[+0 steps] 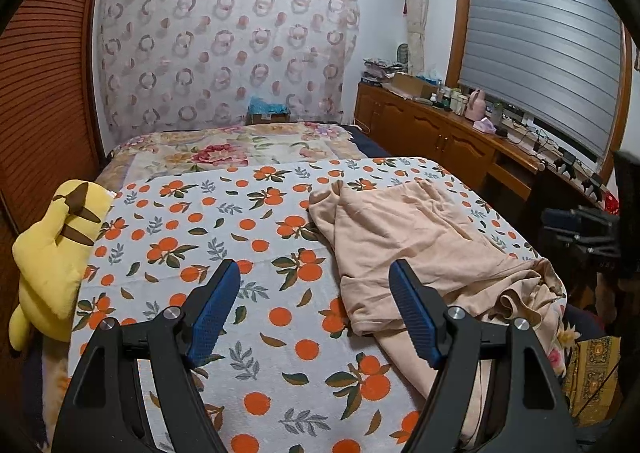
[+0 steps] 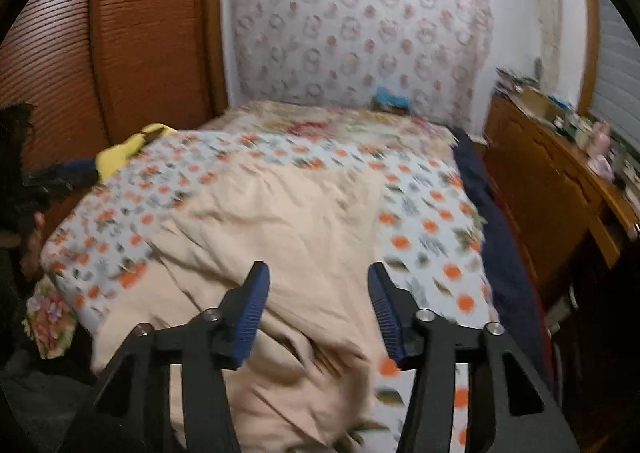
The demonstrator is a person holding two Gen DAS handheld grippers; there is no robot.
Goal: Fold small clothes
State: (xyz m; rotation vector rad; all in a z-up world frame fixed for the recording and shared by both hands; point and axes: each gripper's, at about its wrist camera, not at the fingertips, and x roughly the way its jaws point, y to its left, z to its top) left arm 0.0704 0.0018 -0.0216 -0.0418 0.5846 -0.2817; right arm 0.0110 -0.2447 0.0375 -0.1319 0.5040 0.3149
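Observation:
A peach-coloured garment (image 1: 412, 241) lies rumpled on the orange-print sheet (image 1: 224, 237), its near part hanging over the bed's front edge. My left gripper (image 1: 316, 277) hovers open above the sheet, just left of the garment, with nothing between its blue pads. In the right wrist view the same garment (image 2: 288, 229) spreads across the sheet (image 2: 432, 221), blurred by motion. My right gripper (image 2: 318, 285) stands open over the garment's near folds, and its pads hold no cloth. The right gripper also shows as a dark shape (image 1: 580, 229) at the right edge of the left wrist view.
A yellow plush toy (image 1: 56, 249) lies at the bed's left edge against the wooden louvred door (image 1: 44, 93). A floral quilt (image 1: 224, 149) covers the far half of the bed. A wooden cabinet (image 1: 440, 133) with bottles and boxes runs along the right under the window blind (image 1: 540, 53).

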